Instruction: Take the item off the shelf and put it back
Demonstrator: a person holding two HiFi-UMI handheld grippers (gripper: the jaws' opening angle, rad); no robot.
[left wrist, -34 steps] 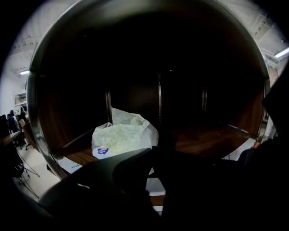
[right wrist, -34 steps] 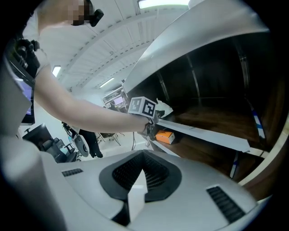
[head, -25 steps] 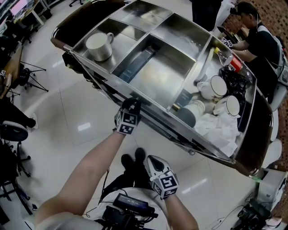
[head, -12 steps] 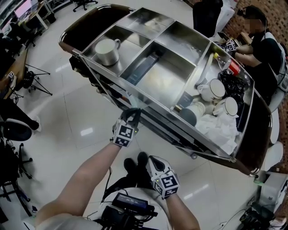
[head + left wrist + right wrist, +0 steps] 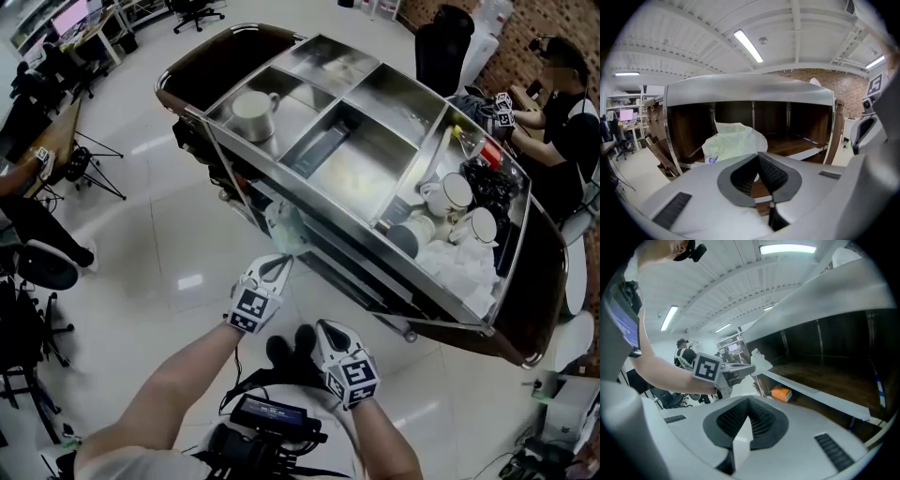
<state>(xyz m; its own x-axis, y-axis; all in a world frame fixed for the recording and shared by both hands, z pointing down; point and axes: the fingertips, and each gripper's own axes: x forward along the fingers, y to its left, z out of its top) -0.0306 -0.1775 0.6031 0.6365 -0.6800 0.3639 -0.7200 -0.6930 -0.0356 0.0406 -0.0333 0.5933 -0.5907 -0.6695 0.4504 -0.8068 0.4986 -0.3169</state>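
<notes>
Bag (image 5: 286, 227), pinched in left tongs (image 5: 280, 262), points lengthwise toward the shelf (image 5: 790, 143) (right tongs (image 5: 324, 328) closed, empty).

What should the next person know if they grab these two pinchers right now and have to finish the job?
Left gripper: shut on the pale plastic bag, held just in front of the wooden shelf.
Right gripper: shut, nothing in it, low and near the body.
Done: the bag is off the shelf.
Left: carry the bag back in, set it on the shelf, open the jaws and pull away.
</notes>
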